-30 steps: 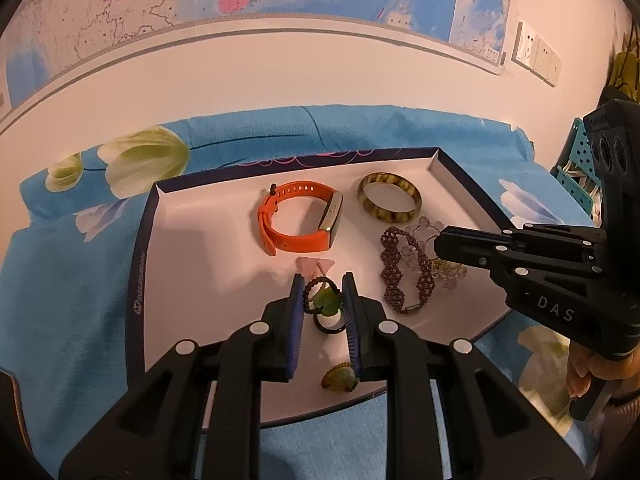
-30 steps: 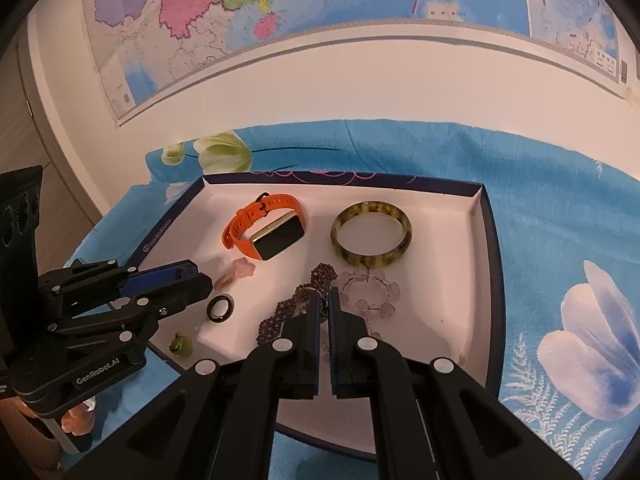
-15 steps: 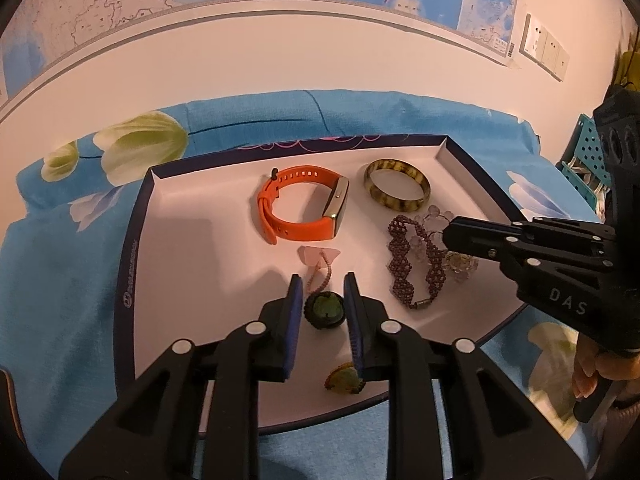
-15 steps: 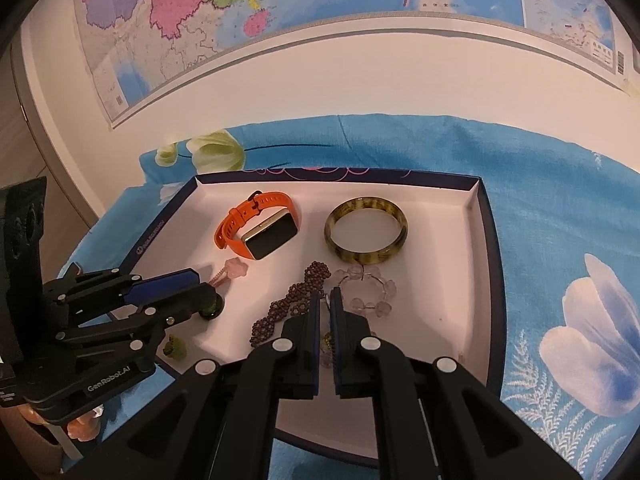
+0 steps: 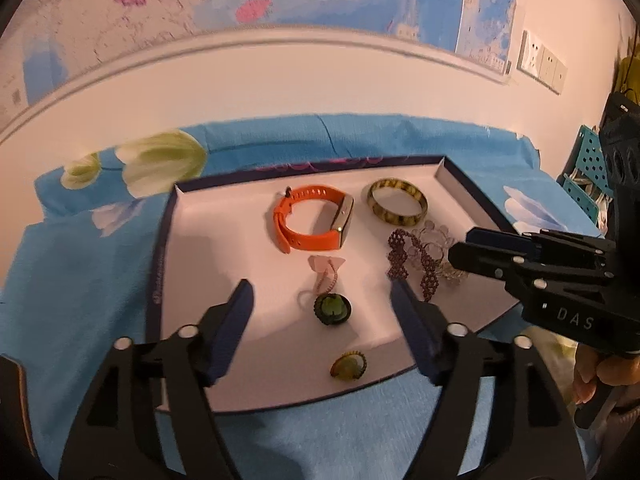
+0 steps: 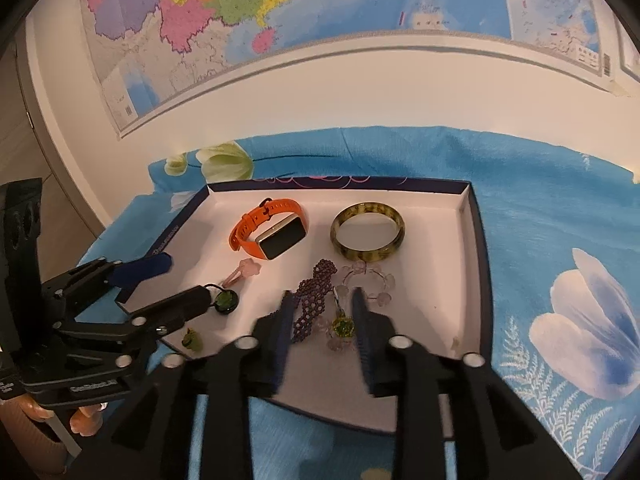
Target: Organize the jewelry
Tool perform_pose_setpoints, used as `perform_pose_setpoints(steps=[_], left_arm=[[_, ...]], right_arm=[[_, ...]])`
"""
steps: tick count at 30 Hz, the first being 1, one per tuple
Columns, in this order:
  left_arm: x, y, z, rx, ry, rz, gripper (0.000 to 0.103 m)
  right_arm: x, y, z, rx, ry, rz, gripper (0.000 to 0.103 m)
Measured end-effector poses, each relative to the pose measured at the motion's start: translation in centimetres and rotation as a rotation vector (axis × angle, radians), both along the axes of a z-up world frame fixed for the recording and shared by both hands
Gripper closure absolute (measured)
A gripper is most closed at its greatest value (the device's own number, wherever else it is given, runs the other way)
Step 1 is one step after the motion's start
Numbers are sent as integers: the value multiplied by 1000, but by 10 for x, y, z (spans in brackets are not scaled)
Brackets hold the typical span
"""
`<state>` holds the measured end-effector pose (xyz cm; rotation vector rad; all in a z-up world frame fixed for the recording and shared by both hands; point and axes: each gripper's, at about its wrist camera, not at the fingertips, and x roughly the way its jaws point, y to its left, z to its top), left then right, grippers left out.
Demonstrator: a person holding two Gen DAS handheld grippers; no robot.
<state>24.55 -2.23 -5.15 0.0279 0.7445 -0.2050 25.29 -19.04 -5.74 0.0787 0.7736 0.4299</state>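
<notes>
My left claw [image 5: 322, 312] hangs wide open over the tray's [image 5: 168, 248] near edge, holding nothing; the green pendant [image 5: 333, 309] lies between its fingers. My right claw [image 6: 322, 320], also parted, straddles an earring [image 6: 342, 326] only its view shows.

Left wrist view looks forward and down between its own fingers [image 5: 236, 320] at the tray [image 5: 168, 240], close. Right wrist view does likewise past its fingers [image 6: 280, 332], from the tray's [image 6: 476, 240] other side. Both share tray, wall map [image 6: 280, 8] and each other's gripper.
</notes>
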Motion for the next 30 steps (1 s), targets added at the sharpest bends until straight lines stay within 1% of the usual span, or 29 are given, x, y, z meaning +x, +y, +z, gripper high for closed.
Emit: perform_pose_setpoints(steps=[1,2,4,6,7,8,10,13,15,17,20,22,30], left_arm=[[-4,1,3,1,-12,2,28],[-9,1,7,4,-27,8,19],[-19,5,13,1,-58,27,8],[-31,8,20,7,-98,48,6],[-35,8,22,10,-104,53,5],[-41,9,24,10,-108,60,5],[-52,11,27,5,-121,60,6],[-69,14,31,9,-145,74,6],[-79,15,33,2,-155,83,6],[-90,18,36,-4,-168,94,6],[-105,22,40,-12,-184,115,6],[-117,25,41,-17,-194,133,6],[-151,32,44,-23,-216,179,6]], right_arm=[[-3,0,2,1,-10,-1,67],[-6,-1,3,1,-16,-4,57],[-14,-3,8,-2,-43,-20,44],[-22,-4,12,-7,-63,-21,42],[-26,-5,13,-6,-72,-25,37],[-30,-6,15,-2,-80,-28,35],[-42,-5,19,-2,-99,-21,34],[-59,-4,26,-6,-129,-20,23],[-73,-2,30,-19,-158,-22,23],[-86,-1,34,-39,-183,-39,15],[-102,-1,39,-31,-209,-41,11],[-114,0,43,-44,-237,-46,7],[-150,9,42,-79,-274,-42,7]])
